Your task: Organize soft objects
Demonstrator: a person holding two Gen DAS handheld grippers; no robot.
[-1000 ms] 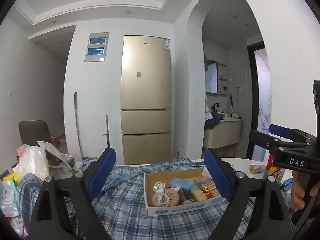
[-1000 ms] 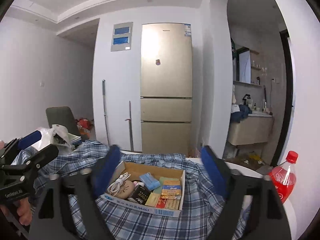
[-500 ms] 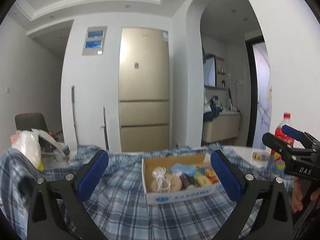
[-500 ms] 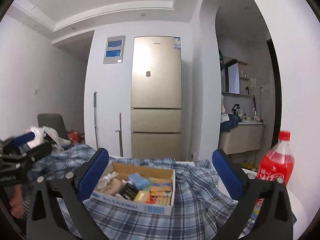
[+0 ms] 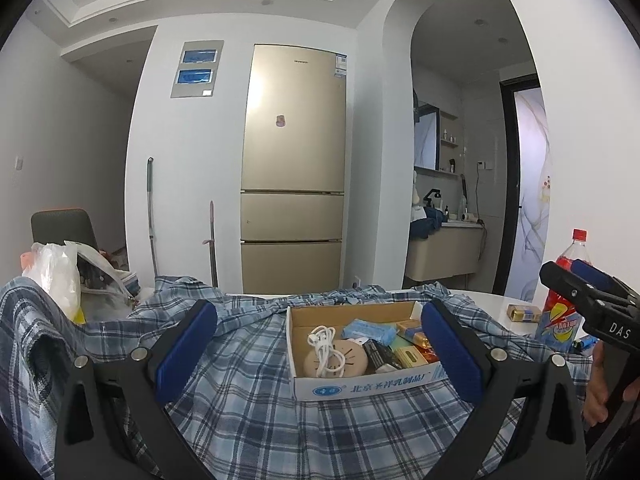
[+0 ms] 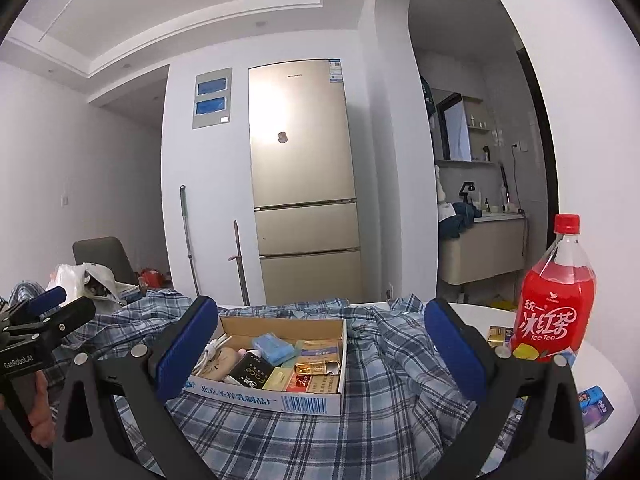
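A blue plaid shirt (image 5: 280, 408) covers the white table (image 6: 480, 312), a cardboard box (image 5: 360, 382) resting on it. Beyond stands a gold fridge (image 5: 294, 160). The left gripper (image 5: 318, 350) and right gripper (image 6: 320, 350) both gape wide, holding nothing.

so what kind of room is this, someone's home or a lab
Most likely a lived-in home, a dining or kitchen corner: a tall gold fridge against the wall, a washbasin alcove through the arch, and a plaid shirt spread on the table.

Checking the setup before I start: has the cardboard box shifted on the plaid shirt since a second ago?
No. The cardboard box sits on the same spot of the plaid shirt, below the fridge.
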